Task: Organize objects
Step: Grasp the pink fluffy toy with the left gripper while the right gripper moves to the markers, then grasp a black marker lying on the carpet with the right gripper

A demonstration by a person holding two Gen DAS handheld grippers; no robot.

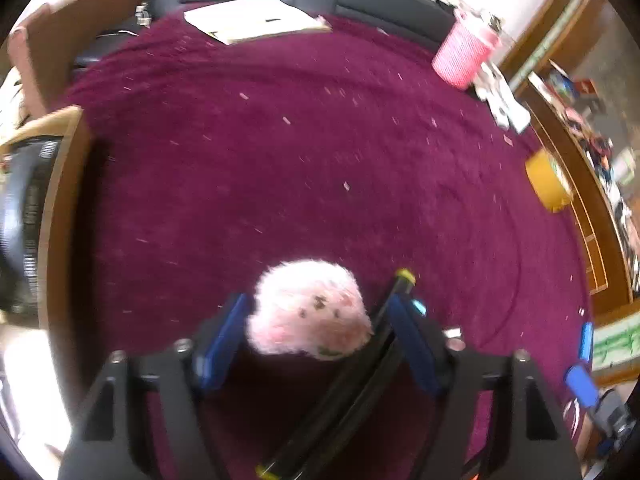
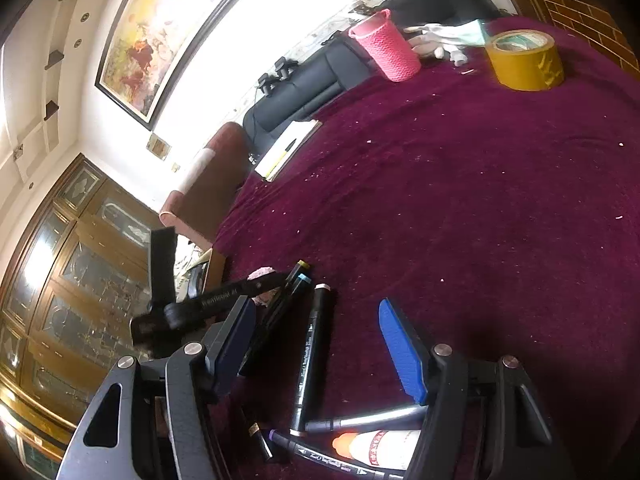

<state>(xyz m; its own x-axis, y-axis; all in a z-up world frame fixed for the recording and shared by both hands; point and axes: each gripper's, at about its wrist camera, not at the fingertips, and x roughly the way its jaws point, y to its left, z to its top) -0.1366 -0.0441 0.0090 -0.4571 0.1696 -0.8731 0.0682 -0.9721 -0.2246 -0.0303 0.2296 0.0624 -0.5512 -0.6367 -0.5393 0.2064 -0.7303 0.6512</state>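
Surface (image 1: 280, 152): covered by a magenta plush cloth flecked with pale crumbs; it fills most of both wrist views. Black sofa (image 2: 304, 80): behind the far edge of the surface. Notepad (image 1: 256, 20): flat at the far edge, near the sofa. Pink knitted holder (image 2: 386, 46): upright at the far side; in the left view it appears at upper right (image 1: 464, 54). Roll of yellow-brown tape (image 2: 524, 60): standing on its flat side, near the holder but apart from it.

Left tool (image 1: 320, 320): jaws spread, blue pads either side of a pink fluffy pom-pom (image 1: 308, 312) lying on the cloth. The left pad is at the fur's edge; whether it touches cannot be told. The right pad stands clear. Two black markers (image 1: 360, 384) run diagonally under the right pad.

Right tool (image 2: 316, 344): jaws spread, nothing pinched. One black marker (image 2: 312, 356) lies between its pads on the cloth. Further markers and a white glue bottle with an orange cap (image 2: 380, 446) lie in a loose cluster close beneath it.
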